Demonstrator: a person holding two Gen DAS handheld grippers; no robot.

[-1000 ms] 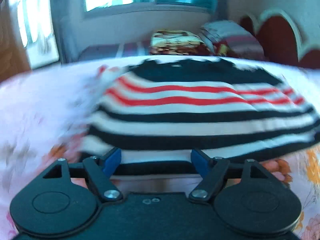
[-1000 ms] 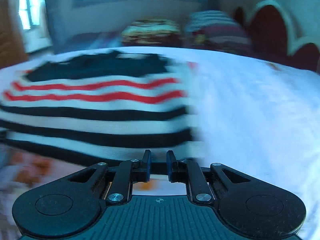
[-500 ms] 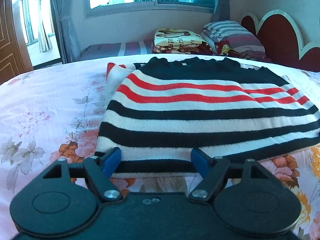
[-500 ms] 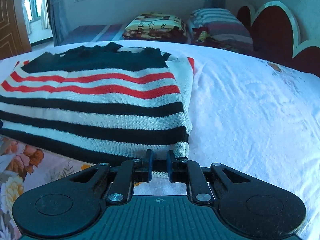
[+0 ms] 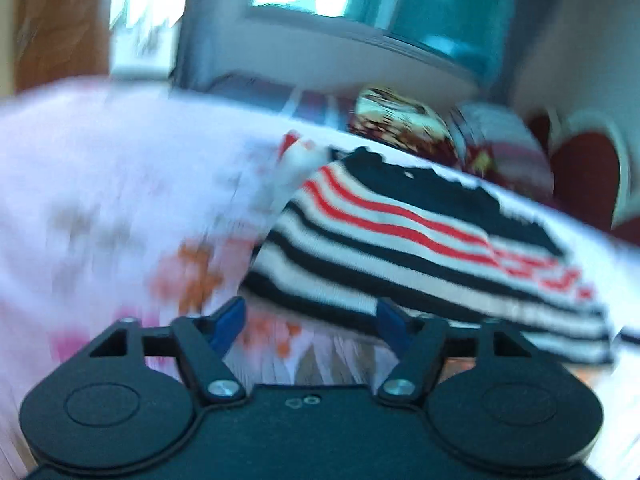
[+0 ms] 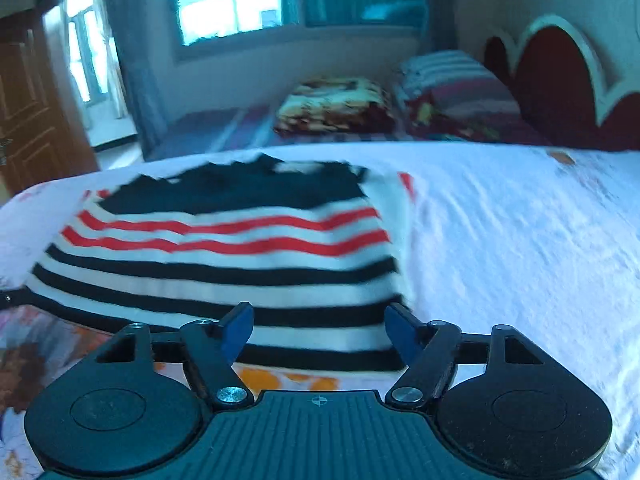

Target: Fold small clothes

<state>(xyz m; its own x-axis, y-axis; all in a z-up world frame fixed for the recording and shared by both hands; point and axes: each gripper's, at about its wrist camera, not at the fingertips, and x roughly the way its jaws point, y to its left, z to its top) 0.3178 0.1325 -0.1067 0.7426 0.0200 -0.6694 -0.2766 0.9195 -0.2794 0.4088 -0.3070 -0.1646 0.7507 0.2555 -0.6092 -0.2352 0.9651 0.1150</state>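
Observation:
A small knit sweater (image 6: 224, 264) with black, white and red stripes and a black top lies folded flat on the bed. It also shows in the left wrist view (image 5: 420, 248), blurred and tilted. My left gripper (image 5: 310, 322) is open and empty, a little in front of the sweater's near left corner. My right gripper (image 6: 320, 330) is open and empty, its blue fingertips (image 6: 236, 326) over the sweater's near hem at its right corner.
The floral bedsheet (image 5: 100, 200) spreads to the left, a white sheet (image 6: 520, 248) to the right. A folded blanket (image 6: 336, 104), striped pillows (image 6: 452, 84) and a red headboard (image 6: 560, 76) lie beyond. A window (image 6: 224, 0) and a wooden door (image 6: 28, 112) stand behind.
My right gripper has opened; its jaws were nearly shut on the hem. Both grippers have pulled back and lifted. The left view has swung left and tilted, now blurred.

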